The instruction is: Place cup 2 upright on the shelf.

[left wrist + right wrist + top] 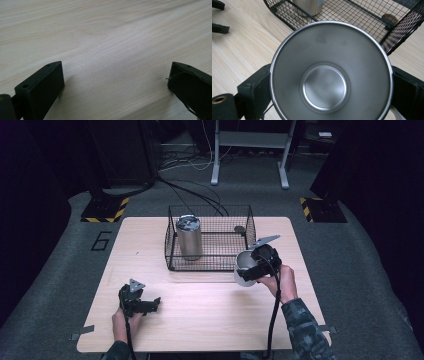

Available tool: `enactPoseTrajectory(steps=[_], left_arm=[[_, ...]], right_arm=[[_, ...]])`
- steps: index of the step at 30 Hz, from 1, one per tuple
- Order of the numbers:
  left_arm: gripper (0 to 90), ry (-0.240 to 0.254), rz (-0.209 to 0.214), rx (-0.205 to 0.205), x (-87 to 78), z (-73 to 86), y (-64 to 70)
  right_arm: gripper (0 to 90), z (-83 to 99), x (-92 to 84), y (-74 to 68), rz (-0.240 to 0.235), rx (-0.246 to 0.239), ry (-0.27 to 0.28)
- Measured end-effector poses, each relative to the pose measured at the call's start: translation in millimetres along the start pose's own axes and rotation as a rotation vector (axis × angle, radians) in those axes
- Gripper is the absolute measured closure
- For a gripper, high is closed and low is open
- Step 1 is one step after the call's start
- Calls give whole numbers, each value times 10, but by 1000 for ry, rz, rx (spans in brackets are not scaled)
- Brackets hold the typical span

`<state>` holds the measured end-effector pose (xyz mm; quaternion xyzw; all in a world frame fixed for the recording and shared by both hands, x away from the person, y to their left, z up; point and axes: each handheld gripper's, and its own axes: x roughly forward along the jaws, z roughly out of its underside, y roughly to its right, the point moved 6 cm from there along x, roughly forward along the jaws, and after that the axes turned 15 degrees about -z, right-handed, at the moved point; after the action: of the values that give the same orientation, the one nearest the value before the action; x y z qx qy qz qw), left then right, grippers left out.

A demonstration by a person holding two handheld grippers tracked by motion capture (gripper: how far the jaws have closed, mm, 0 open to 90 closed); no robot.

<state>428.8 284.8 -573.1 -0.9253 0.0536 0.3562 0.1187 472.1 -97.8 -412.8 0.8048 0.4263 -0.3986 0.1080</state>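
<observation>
High view gives us two steel cups: one upright in the wire basket (172, 227), the other (245, 268) clamped by our right gripper (256, 265) just outside its front right corner, mouth tipped toward us, while our left gripper (142, 304) sits spread wide, empty, on the table (210, 310); floor reads "6" (102, 240).

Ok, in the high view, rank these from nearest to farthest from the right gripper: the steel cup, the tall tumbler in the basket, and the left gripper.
1. Steel cup: clamped in the right gripper, at the wire basket's near right corner.
2. Tall tumbler: upright in the basket's left part.
3. Left gripper: open, low over the table's near left.
</observation>
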Motion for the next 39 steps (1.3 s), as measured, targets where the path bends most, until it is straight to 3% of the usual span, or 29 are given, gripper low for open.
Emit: enactPoseTrajectory(steps=[21, 39], left_arm=[[4, 0, 0, -1, 0, 0, 1], [4, 0, 0, -1, 0, 0, 1]], right_arm=[[57, -392, -88, -35, -7, -63, 16], [57, -672, -89, 36, -6, -77, 22]])
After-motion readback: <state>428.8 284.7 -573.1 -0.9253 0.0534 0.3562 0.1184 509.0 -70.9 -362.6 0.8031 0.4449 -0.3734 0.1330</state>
